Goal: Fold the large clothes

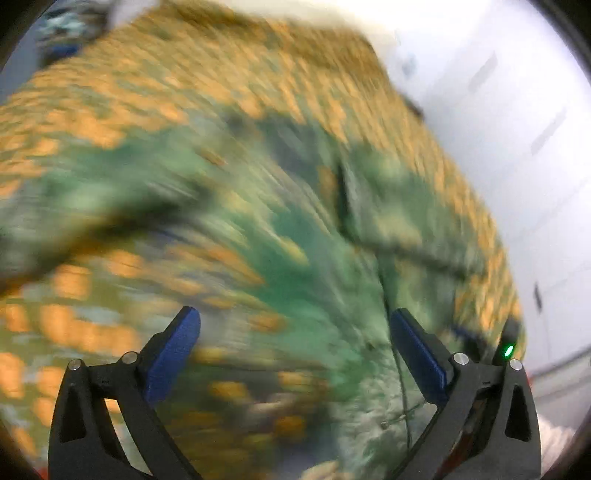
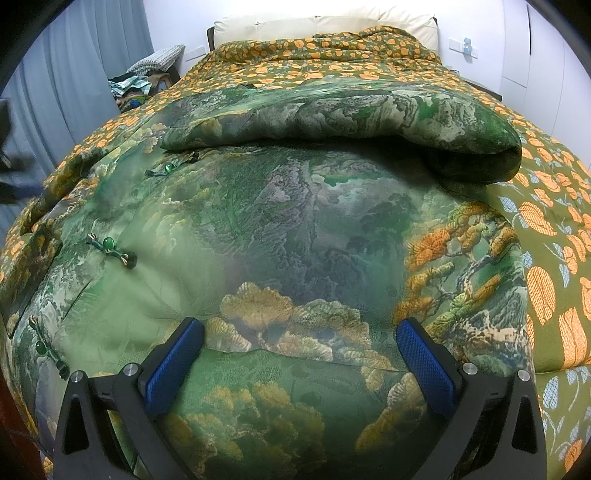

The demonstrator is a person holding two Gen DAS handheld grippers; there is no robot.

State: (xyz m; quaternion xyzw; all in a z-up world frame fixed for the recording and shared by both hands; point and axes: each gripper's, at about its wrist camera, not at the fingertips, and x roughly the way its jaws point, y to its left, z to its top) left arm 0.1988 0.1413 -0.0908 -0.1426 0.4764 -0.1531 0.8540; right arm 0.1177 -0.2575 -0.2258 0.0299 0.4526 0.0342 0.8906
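A large green padded garment (image 2: 266,229) printed with mountains and pine trees lies spread on the bed, its green bead fastenings (image 2: 109,244) running down the left. Its far part (image 2: 332,110) is folded over toward me in a thick roll. My right gripper (image 2: 299,328) hovers open just above the near hem, nothing between its blue pads. The left wrist view is heavily motion-blurred: the green garment (image 1: 295,229) fills the middle, and my left gripper (image 1: 295,319) stands open over it with nothing held.
The bed carries an olive bedspread (image 2: 546,236) with orange leaf prints, and a cream headboard (image 2: 325,22) stands behind. Clothes are piled (image 2: 136,88) at the far left by grey curtains (image 2: 74,74). White wall (image 1: 517,147) lies to the right.
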